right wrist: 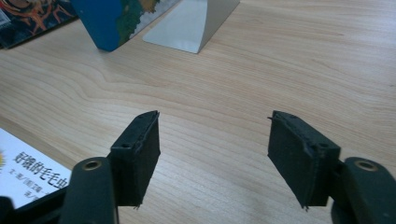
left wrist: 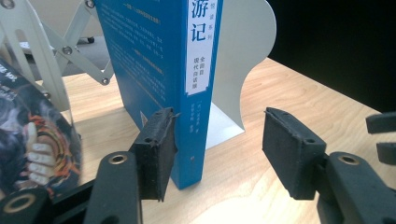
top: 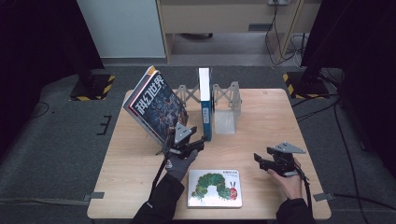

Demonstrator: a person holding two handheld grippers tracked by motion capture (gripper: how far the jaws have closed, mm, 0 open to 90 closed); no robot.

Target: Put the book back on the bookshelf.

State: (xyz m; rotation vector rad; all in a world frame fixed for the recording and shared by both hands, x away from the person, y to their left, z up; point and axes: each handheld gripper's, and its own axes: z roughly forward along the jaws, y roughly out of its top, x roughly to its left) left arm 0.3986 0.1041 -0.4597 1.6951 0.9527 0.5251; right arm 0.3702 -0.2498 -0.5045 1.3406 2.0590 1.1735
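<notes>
Blue book (left wrist: 159, 74) is standing upright on the wooden desk (top: 261, 135), against a white bookend (left wrist: 236, 70). The left hand-held gripper (left wrist: 217, 149) is sitting right in front of it with its jaws apart, one pad just beside the spine. A dark magazine (top: 156, 105) is leaning nearby. The right hand-held gripper (right wrist: 212, 158) is hanging over bare desk, jaws apart, holding nothing.

I see a blue book (top: 205, 112) with a white spine label, beside it a dark, orange-flecked magazine (top: 156, 106).
</notes>
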